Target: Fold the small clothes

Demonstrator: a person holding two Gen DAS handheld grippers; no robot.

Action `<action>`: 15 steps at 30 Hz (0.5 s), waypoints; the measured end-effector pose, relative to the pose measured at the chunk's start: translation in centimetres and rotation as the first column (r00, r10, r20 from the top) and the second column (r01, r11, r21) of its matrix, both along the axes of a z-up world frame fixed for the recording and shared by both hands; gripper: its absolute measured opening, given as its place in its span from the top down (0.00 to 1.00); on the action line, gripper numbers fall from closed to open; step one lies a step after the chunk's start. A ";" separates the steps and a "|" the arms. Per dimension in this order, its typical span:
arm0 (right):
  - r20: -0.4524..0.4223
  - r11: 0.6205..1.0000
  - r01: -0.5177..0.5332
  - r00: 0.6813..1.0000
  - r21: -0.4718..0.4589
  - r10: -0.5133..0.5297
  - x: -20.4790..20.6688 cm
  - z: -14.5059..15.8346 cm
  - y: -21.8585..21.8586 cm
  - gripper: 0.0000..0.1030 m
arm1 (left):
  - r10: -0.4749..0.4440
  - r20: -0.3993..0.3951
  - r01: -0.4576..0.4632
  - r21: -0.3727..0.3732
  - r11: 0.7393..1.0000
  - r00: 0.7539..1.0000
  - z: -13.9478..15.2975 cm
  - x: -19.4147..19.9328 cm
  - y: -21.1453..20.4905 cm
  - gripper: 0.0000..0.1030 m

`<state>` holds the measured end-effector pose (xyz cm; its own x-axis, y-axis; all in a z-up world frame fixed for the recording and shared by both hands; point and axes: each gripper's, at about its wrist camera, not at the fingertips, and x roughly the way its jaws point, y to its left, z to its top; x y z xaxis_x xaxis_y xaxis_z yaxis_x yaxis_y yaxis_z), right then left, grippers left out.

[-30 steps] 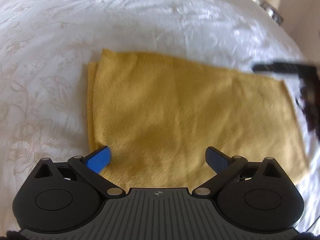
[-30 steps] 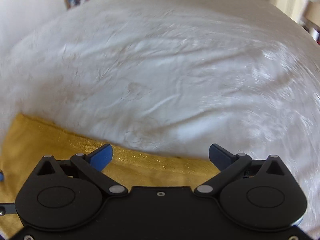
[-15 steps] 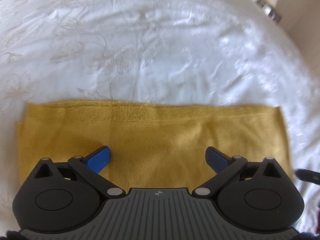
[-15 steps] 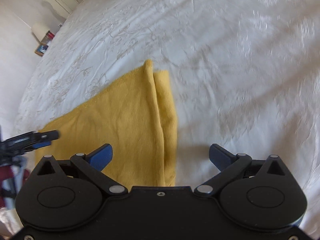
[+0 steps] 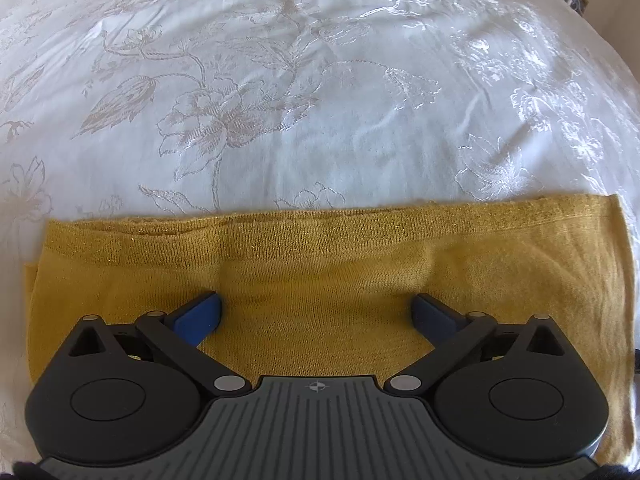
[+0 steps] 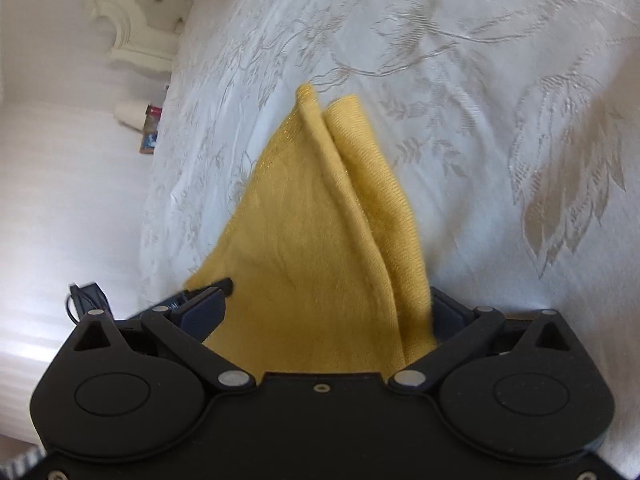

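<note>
Now that both wide-open, empty hand-held grippers, left [image 5: 316, 314] and right [image 6: 326, 312], have swung round and dropped close over the folded yellow garment [image 5: 328, 276] lying on the bed [image 5: 280, 80], another fold looks ready to start.

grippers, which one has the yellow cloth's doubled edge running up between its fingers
The right gripper: the yellow cloth rises between its open fingers, layered edge showing. The left gripper only hovers open over the flat cloth.
</note>
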<state>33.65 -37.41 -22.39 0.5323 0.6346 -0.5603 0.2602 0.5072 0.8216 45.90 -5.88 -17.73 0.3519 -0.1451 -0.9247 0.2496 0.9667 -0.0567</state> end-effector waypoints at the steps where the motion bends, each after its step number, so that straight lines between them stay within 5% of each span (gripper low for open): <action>1: 0.001 1.000 -0.004 1.000 -0.006 0.004 0.0 0.1 0.2 0.00 | 0.002 0.001 -0.002 0.006 1.000 1.000 0.0 0.0 -0.1 0.00; 8: 0.024 0.994 0.002 1.000 -0.106 0.001 -0.5 0.9 2.1 0.00 | 0.014 -0.004 -0.014 0.024 1.000 1.000 -0.1 0.1 -0.6 0.00; 15: 0.010 0.996 -0.010 1.000 -0.089 0.011 -0.3 1.0 1.7 0.01 | 0.012 -0.024 -0.012 0.028 1.000 1.000 -0.1 0.9 -1.0 0.00</action>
